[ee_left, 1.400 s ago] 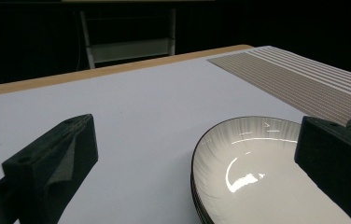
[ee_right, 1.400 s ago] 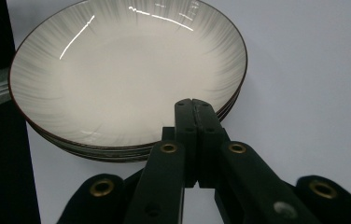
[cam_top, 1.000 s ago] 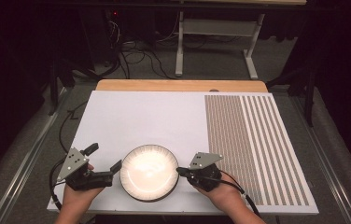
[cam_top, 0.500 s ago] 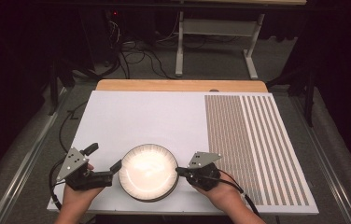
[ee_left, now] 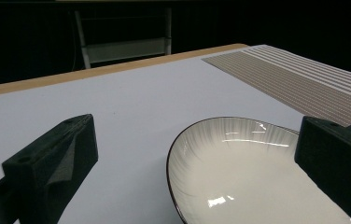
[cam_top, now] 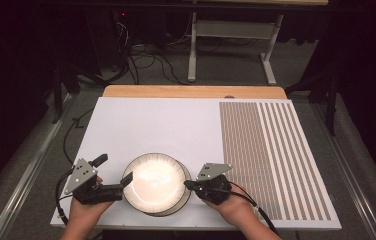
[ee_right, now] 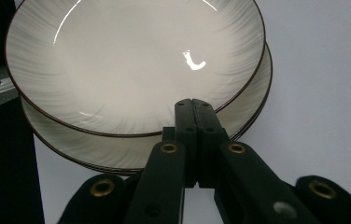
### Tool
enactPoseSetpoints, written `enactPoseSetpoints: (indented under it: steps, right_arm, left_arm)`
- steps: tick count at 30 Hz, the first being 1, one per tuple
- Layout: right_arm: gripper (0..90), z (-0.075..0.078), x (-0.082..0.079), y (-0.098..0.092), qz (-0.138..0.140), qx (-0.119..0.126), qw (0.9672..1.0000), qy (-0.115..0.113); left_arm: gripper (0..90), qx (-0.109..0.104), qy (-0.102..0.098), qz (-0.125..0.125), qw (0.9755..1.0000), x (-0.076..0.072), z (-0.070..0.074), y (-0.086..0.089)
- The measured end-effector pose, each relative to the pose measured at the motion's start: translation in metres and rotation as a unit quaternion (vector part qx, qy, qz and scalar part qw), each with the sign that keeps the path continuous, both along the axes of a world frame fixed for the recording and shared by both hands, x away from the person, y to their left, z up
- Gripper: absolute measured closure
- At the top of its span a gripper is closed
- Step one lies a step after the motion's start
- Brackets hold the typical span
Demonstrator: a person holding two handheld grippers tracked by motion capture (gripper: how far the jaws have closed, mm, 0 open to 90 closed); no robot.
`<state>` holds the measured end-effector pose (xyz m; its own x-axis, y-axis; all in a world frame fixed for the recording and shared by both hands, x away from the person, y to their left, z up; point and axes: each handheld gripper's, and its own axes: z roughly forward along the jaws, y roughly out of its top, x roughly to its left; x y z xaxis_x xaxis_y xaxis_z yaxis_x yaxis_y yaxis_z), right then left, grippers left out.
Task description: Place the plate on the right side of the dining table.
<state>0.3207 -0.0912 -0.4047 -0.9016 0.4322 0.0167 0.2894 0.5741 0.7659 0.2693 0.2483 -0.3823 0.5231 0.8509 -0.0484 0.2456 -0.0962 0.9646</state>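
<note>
Two shallow white plates with dark rims sit stacked near the table's front edge; the top plate (cam_top: 156, 181) (ee_left: 243, 172) (ee_right: 131, 60) rests on the lower plate (ee_right: 117, 151). My left gripper (cam_top: 113, 170) (ee_left: 192, 163) is open at the stack's left side. One of its jaws is beside the top plate's rim, the other out over the white board, and neither presses on anything. My right gripper (cam_top: 187, 185) (ee_right: 193, 105) is shut, jaws pressed together with nothing between them. Its tips lie at the top plate's right rim.
The plates stand on a white board (cam_top: 166, 125) with a brown striped patch (cam_top: 271, 150) on its right part and a wooden strip (cam_top: 191, 91) along the far edge. Beyond the table are dark floor, cables and a metal stand (cam_top: 226, 30).
</note>
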Motion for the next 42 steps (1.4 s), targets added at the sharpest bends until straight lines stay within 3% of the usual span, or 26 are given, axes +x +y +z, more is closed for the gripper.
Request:
enactPoseSetpoints:
  steps: [32,37,42]
  right_arm:
    - [90.0,-0.003,0.001,0.012,0.016,0.002,0.9998,0.011]
    - [90.0,-0.005,0.001,0.018,0.019,-0.002,0.9997,0.011]
    - [90.0,-0.006,0.000,0.022,0.022,-0.004,0.9997,0.013]
  left_arm:
    - [0.2,-0.009,0.020,0.005,0.9997,0.003,-0.004,0.010]
    - [0.2,-0.009,0.036,0.004,0.9993,0.005,-0.007,0.013]
    - [0.2,-0.011,0.074,-0.003,0.9972,0.010,-0.012,0.014]
